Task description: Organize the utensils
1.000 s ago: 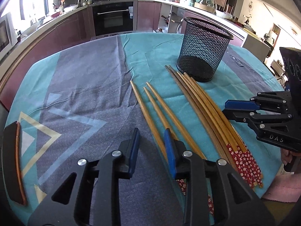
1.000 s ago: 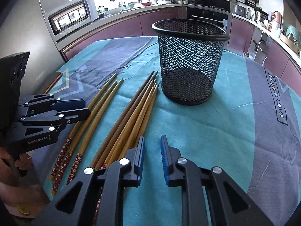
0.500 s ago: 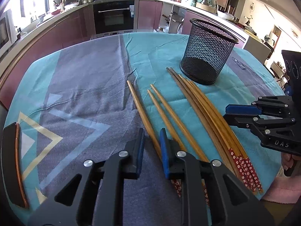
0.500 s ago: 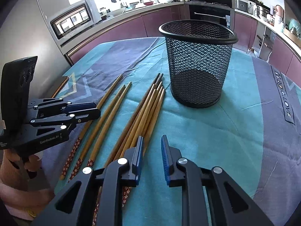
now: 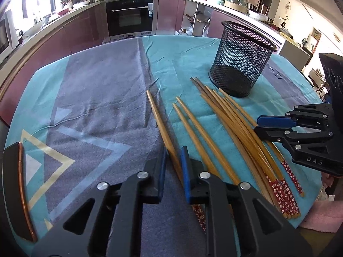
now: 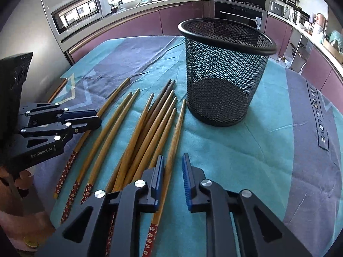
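Left wrist view: the left claw (image 5: 173,162) sits low at the bottom centre of the frame, its jaws spread a little with the leftmost chopstick (image 5: 159,122) running up between them, not yet pinched as far as can be seen. Two more loose chopsticks lie just to its right, and a tight bundle of chopsticks (image 5: 235,126) fans toward the lower right, red flowered ends nearest the camera. The black mesh holder (image 5: 243,59) stands upright in the upper right on the teal and grey cloth covering the desk (image 5: 96,90), looking empty, with the bundle's tips near its base. In the right wrist view the right claw (image 6: 172,175) is also parted, straddling the rightmost chopstick (image 6: 174,141) of the bundle at lower centre. The step in hand appears to be the first pick-up: both claws lined up on a stick each, nothing lifted. Next, each calls for closing squarely on the thin shaft, lifting, tipping it upright and dropping it into the holder without knocking the rim.
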A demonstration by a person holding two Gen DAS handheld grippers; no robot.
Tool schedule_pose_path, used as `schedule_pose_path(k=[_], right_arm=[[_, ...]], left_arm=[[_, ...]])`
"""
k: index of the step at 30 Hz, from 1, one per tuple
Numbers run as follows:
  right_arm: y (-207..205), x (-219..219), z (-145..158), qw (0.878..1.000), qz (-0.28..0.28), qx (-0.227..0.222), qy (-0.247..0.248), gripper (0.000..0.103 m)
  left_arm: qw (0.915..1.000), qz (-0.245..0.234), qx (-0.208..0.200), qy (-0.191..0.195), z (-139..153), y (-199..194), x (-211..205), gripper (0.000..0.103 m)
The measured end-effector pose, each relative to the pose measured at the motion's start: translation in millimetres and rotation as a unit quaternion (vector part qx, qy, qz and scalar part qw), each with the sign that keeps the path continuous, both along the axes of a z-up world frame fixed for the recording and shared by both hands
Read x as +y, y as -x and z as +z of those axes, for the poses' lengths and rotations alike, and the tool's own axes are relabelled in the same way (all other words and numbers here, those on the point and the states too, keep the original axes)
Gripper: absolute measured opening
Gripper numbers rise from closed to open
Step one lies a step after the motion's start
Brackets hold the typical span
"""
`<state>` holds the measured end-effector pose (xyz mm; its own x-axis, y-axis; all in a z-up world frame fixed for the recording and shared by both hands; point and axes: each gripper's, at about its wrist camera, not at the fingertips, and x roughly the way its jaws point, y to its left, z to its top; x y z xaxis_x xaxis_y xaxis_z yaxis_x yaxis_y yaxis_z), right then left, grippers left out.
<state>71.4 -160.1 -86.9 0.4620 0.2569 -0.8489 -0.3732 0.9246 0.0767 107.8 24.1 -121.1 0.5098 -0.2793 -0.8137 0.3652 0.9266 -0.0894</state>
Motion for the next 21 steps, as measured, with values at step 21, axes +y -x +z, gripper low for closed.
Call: schedule_pose_path(k=[21], right_arm=[[22.2,-37.0,56.7,0.986,0.018,-0.084,-0.14,0.005]], left_arm=[[0.9946,0.023,-0.022,0.099,40.3,8.8,18.5,0.007]])
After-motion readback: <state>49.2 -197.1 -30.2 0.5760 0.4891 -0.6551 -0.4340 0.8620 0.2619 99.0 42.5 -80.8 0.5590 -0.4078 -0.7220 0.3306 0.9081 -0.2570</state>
